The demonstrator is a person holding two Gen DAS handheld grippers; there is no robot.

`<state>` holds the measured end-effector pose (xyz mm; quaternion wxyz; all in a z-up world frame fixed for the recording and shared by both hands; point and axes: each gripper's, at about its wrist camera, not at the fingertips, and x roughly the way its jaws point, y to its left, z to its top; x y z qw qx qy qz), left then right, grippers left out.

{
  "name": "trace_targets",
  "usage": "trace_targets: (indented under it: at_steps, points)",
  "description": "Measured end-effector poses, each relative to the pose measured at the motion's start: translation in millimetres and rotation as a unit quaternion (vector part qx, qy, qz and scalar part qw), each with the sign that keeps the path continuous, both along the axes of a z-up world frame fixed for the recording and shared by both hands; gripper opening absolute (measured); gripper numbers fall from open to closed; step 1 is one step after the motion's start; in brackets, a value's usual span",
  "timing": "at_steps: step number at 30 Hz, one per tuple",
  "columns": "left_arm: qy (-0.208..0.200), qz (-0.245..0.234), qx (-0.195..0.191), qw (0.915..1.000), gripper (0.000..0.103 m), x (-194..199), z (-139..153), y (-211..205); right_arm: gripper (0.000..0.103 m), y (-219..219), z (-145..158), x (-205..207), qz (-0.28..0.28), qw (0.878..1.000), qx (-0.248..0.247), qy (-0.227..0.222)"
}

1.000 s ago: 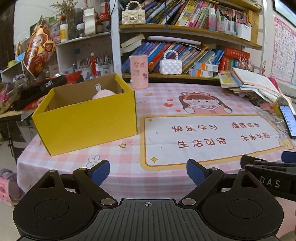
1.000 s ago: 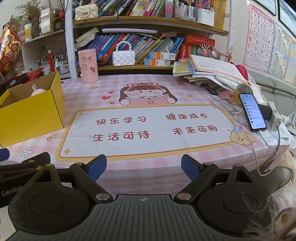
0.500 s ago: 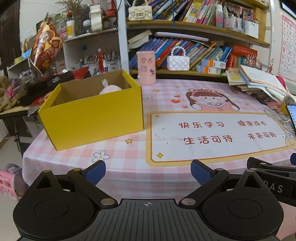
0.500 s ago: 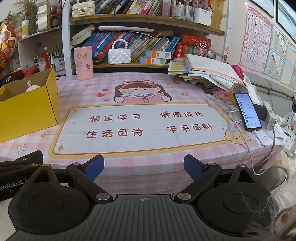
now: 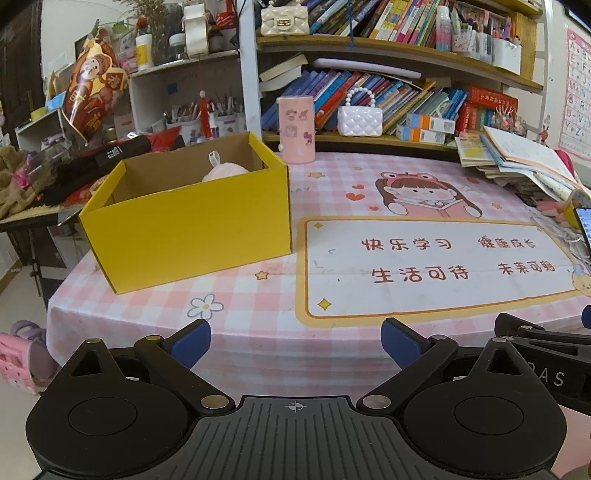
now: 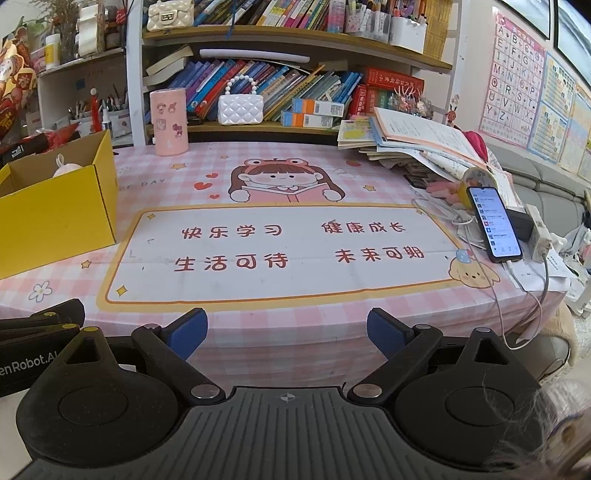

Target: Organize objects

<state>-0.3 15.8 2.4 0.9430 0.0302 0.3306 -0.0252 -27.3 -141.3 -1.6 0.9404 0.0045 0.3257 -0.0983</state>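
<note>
both tools, left tool and right tool, hover at the near edge of the tabletop, jaws wide after just opening, nothing between them. the task looks finished or between picks. farther off, the yellow box hides most of a pink plush toy; any next target is unclear.

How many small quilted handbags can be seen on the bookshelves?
2: a cream quilted handbag on the upper shelf, and a white quilted handbag with a pearl handle on the lower shelf. Others may be hidden.
</note>
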Motion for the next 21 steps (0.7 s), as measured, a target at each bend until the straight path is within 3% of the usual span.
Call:
trace_targets:
  at_steps: [21]
  points:
    - [0.009,0.008,-0.008,0.9999,0.103,6.4,-1.9,5.7,0.093,3.5,-1.3,3.0,0.003,1.0,-0.005,0.003]
